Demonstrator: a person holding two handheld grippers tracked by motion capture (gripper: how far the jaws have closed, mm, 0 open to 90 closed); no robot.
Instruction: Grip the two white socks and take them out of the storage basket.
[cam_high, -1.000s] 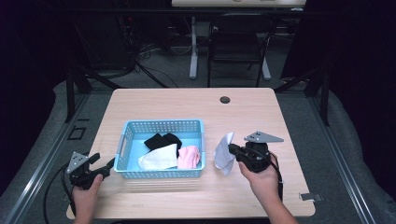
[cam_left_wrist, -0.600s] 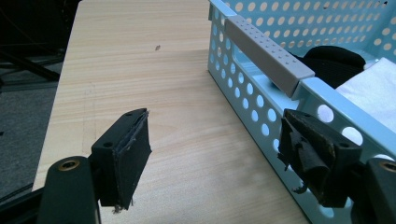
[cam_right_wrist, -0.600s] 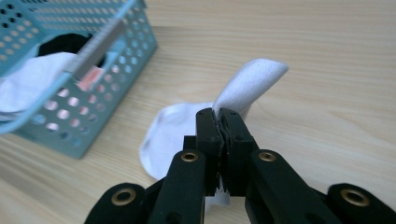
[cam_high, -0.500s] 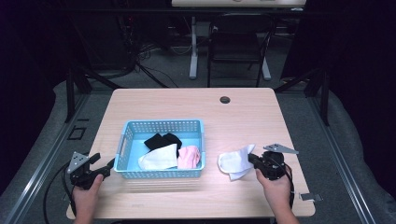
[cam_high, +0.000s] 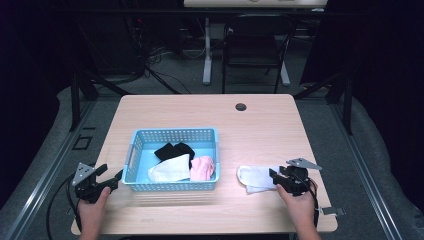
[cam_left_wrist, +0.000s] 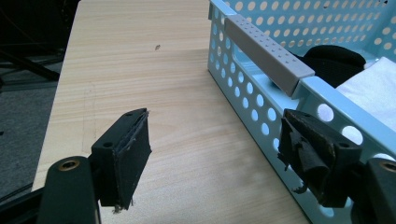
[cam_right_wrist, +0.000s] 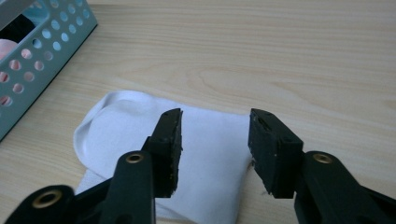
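Note:
A white sock (cam_high: 254, 177) (cam_right_wrist: 140, 149) lies flat on the wooden table (cam_high: 260, 125), right of a light blue perforated basket (cam_high: 172, 135). My right gripper (cam_high: 274, 177) (cam_right_wrist: 215, 147) hovers at the sock's right end; its jaws have just been opening and stand apart over the cloth without pressing it. The basket holds a black sock (cam_high: 172, 150), a white sock (cam_high: 170, 170) and a pink one (cam_high: 202, 167). My left gripper (cam_high: 112, 179) (cam_left_wrist: 219, 144) rests open at the basket's left front corner (cam_left_wrist: 261, 116), nothing between its pads.
A round cable hole (cam_high: 241, 107) sits near the table's far edge. Beyond the table stand a chair (cam_high: 255, 50) and table legs on a dark floor. Bare wood stretches behind the basket and to the right of the sock.
The right gripper came down from above the table with the white sock, laid it flat on the wood, and its jaws opened off it. The left gripper stayed put.

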